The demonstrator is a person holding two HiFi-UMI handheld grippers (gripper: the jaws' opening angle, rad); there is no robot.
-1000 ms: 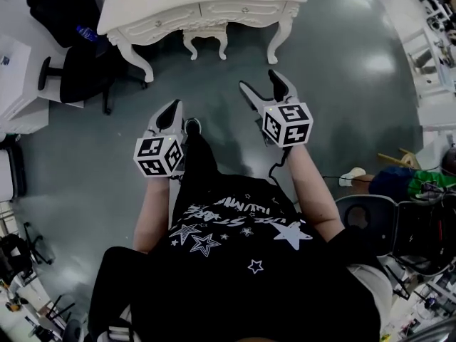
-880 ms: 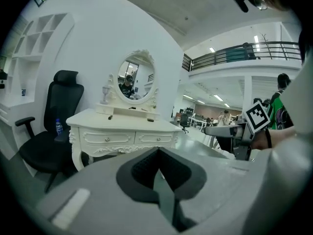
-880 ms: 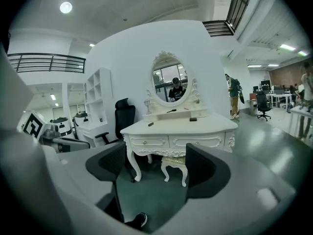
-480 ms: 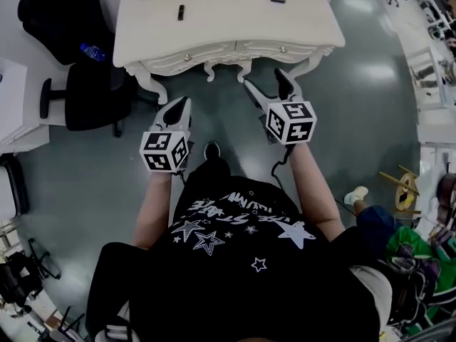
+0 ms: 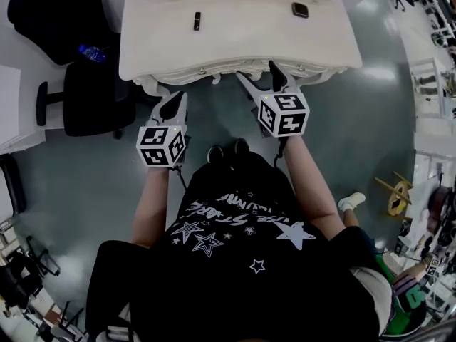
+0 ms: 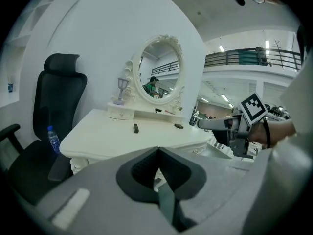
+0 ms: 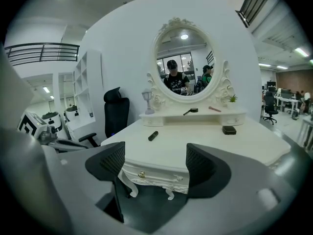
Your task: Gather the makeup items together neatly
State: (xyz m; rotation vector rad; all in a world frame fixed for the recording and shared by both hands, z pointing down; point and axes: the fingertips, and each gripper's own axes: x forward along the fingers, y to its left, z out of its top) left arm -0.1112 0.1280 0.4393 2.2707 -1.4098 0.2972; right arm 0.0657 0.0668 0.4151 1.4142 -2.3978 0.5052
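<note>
A white dressing table (image 5: 235, 41) fills the top of the head view. On it lie a dark lipstick tube (image 5: 197, 21) (image 7: 153, 135) (image 6: 136, 128) and a dark compact (image 5: 300, 9) (image 7: 229, 129). A black brush (image 7: 190, 111) and a pink stick (image 7: 214, 108) rest on the shelf under the mirror. My left gripper (image 5: 174, 102) (image 6: 157, 153) is shut with nothing in it, just short of the table's front edge. My right gripper (image 5: 256, 73) (image 7: 157, 165) is open and holds nothing at the same edge; its jaws have just been opening a little wider.
An oval mirror (image 7: 185, 67) stands at the table's back. A black office chair (image 5: 89, 95) with a blue bottle (image 5: 92, 50) on its seat is left of the table. More chairs and clutter line the right side of the grey floor (image 5: 370, 105).
Both grippers have travelled forward across the floor with the person. The dressing table has come from well ahead to right at the gripper tips.
</note>
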